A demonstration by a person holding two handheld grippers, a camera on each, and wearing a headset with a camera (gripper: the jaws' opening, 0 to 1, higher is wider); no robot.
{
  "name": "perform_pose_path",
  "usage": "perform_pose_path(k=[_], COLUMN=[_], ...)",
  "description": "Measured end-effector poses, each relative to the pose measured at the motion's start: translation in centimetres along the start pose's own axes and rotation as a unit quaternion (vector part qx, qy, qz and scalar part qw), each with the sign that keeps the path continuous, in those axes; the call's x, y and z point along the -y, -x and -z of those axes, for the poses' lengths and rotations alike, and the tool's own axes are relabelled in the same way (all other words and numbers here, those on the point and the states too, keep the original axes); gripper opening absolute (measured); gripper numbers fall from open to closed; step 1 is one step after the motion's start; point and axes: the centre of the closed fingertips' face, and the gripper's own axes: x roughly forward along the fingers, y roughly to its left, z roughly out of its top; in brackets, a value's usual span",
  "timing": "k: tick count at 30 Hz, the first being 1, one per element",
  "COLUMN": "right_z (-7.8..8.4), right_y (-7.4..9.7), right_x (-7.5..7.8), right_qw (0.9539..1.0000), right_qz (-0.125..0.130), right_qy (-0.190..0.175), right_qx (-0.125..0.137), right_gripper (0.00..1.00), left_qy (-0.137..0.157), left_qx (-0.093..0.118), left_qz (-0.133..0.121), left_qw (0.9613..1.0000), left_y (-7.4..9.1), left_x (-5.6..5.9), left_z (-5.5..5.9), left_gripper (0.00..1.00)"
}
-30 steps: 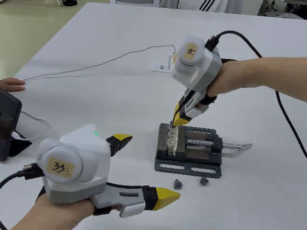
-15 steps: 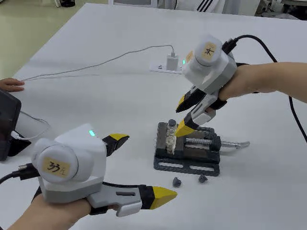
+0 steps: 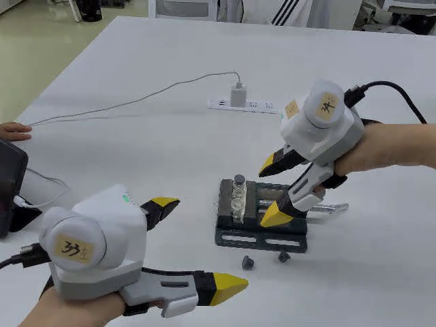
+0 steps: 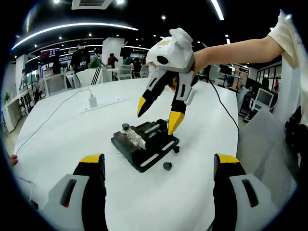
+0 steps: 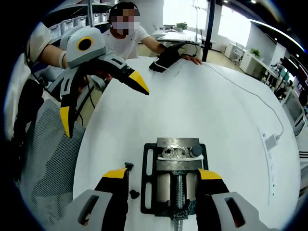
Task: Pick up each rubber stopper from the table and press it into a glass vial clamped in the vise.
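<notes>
Risk: two loose stoppers (image 3: 248, 261) lie just in front of the vise (image 3: 259, 238), could skid away if pinched off-centre | right gripper (image 3: 271, 193) above vise, jaws spread wide, empty | left gripper (image 3: 196, 245) left of vise, spread wide, empty | one clamped vial (image 3: 239, 182) capped

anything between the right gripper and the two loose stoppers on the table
Nothing visible. The right gripper hangs open above the vise; both stoppers lie on bare table beside its near edge.
</notes>
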Motion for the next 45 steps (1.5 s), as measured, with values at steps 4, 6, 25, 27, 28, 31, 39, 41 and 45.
perform_pose_path(k=[4,6,25,27,28,31,39,41,45], right_z=[0.5,0.8,5.5,6.0,6.2,6.8,6.9,6.9,6.9], right_y=[0.5,0.6,-0.5,-1.0,-1.2,-1.9,-2.8,-2.9,-2.9], right_x=[-1.0,-1.4,-4.1,-4.3,-4.4,-4.6,-4.8,-4.6,-4.5], right_qw=[1.0,0.9999,0.9976,0.9971,0.9965,0.9957,0.9939,0.9939,0.9937], right_qz=[0.003,0.005,0.037,0.038,0.038,0.039,0.039,0.04,0.041], right_qy=[-0.003,-0.007,-0.058,-0.066,-0.074,-0.085,-0.104,-0.102,-0.105], right_qx=[0.005,0.006,-0.003,-0.001,-0.001,-0.003,0.006,0.005,0.002], right_gripper=[0.53,0.52,0.18,0.15,0.13,0.08,0.05,0.04,0.0], left_qy=[-0.002,-0.005,-0.002,-0.001,0.0,0.001,0.004,0.006,0.007], left_qx=[0.001,0.0,-0.006,-0.007,-0.007,-0.007,-0.009,-0.009,-0.011], left_qz=[0.002,0.003,0.014,0.014,0.013,0.013,0.011,0.011,0.009], left_qw=[1.0,1.0,0.9999,0.9999,0.9999,0.9999,0.9999,0.9999,0.9999], left_y=[0.0,0.1,0.0,0.0,0.0,-0.1,0.0,0.0,0.2], left_x=[0.5,0.8,1.8,1.8,1.7,1.7,1.8,1.8,1.7], left_z=[-0.2,-0.2,0.4,0.5,0.6,0.6,0.9,1.1,1.2], left_gripper=[0.93,0.92,0.92,0.92,0.91,0.91,0.91,0.91,0.91])
